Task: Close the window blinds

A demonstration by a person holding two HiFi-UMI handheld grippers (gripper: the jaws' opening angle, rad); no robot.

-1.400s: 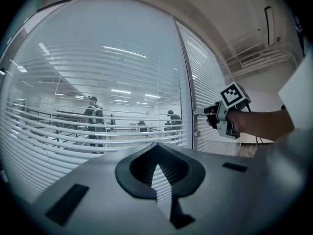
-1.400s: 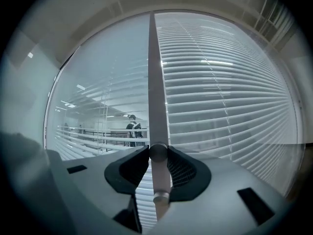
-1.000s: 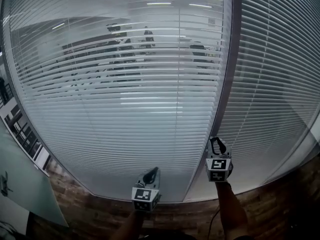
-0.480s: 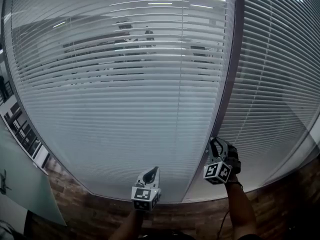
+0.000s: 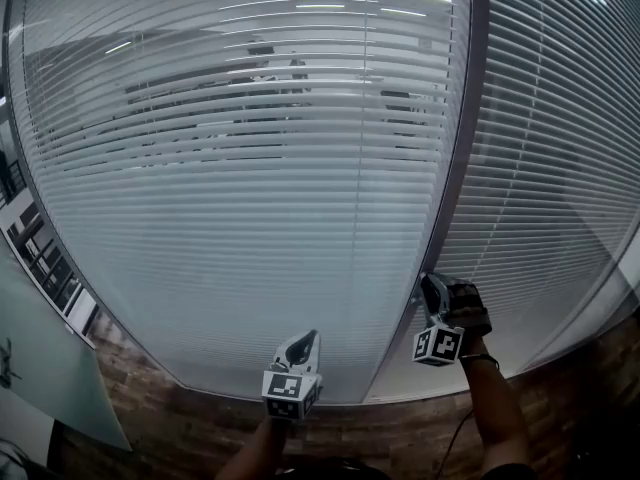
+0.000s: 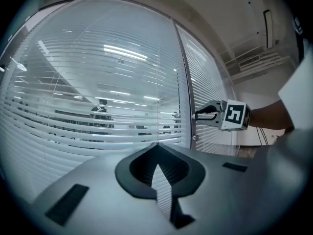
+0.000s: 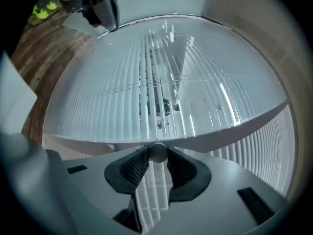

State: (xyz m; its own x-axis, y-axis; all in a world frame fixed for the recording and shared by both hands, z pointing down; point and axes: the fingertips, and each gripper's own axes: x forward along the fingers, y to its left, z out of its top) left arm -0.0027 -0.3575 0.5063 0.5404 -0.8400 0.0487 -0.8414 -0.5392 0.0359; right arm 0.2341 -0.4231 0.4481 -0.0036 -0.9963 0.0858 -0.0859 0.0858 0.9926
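White slatted blinds (image 5: 250,168) hang behind a large glass pane, their slats partly tilted, and an office shows faintly through the upper part. My right gripper (image 5: 432,288) is at the grey frame post (image 5: 455,168), turned on its side. In the right gripper view its ribbed pads (image 7: 134,165) are shut on a small round white knob (image 7: 157,152) on that post. My left gripper (image 5: 300,346) hangs low in front of the pane, shut with nothing in it (image 6: 157,163). The right gripper (image 6: 198,115) also shows in the left gripper view.
A second blind panel (image 5: 560,148) fills the pane right of the post. Wood-pattern floor (image 5: 200,428) runs below the windows. A pale glass panel (image 5: 40,368) stands at the lower left. My left gripper (image 7: 105,9) appears at the top of the right gripper view.
My right gripper has twisted on the knob, its marker cube rolling sideways. The slats have tilted further shut, so less of the office shows through the lower part. The left gripper stayed put.
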